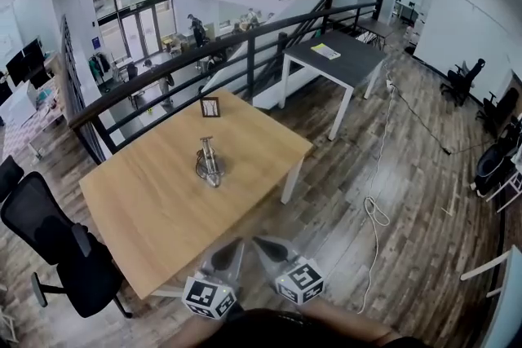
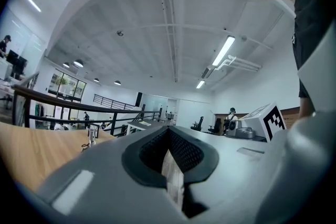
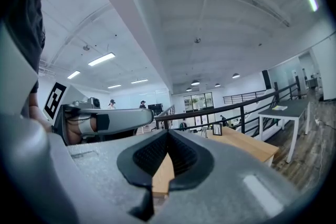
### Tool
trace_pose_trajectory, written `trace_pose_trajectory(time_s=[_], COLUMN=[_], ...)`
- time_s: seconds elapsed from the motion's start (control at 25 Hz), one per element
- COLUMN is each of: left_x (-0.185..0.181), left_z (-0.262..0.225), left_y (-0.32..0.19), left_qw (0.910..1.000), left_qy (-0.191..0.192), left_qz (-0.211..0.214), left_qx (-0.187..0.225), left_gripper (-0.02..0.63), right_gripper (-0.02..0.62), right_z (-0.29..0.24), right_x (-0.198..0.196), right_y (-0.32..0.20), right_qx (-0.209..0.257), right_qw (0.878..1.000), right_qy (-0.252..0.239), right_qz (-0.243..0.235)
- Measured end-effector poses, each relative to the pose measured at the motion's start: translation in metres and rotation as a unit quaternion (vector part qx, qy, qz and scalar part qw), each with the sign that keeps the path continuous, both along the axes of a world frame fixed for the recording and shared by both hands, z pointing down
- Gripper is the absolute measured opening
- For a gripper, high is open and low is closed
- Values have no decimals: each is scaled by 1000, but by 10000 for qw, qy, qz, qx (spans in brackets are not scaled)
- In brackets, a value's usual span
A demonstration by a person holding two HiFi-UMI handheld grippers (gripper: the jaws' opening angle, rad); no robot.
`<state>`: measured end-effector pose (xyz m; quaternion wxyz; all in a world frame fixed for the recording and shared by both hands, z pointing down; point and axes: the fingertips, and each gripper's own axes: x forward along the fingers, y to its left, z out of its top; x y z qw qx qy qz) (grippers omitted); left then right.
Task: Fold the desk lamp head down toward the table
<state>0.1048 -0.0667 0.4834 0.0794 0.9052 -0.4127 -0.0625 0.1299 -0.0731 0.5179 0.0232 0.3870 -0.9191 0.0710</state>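
Observation:
A small metal desk lamp (image 1: 210, 161) stands near the middle of the wooden table (image 1: 155, 200), and I cannot make out how its head is angled. Both grippers are low at the near edge of the table, well short of the lamp, side by side and pointing toward it. My left gripper (image 1: 234, 244) has its jaws together with nothing between them. My right gripper (image 1: 259, 243) is shut and empty too. The lamp (image 2: 90, 139) is tiny and far off in the left gripper view, beyond my left gripper (image 2: 169, 131). It shows equally small (image 3: 203, 131) beyond my right gripper (image 3: 168, 135).
A small picture frame (image 1: 210, 107) stands at the table's far edge, behind the lamp. A black office chair (image 1: 57, 248) sits at the left. A black railing (image 1: 245, 53) runs behind the table, a dark desk (image 1: 342, 61) stands beyond it, and a white cable (image 1: 375, 208) lies on the floor.

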Motion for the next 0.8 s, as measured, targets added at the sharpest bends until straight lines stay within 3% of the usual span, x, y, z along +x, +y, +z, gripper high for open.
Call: trace_pose_trajectory(time_s=[0.36,0.8], left_x=[-9,-49], left_z=[-3,-12], left_y=[64,122], left_qw=[9994,9998], left_qy=[-34,-39], left_qz=[-357,-173], left_qx=[4,100], left_gripper=[2,2], right_gripper=[2,2], right_z=[-8,-24], right_x=[3,-46], right_y=[59,121], right_qx=[90,211], right_qw=[9997,9995], right_qy=[-183,-229], right_qz=[-116,-60])
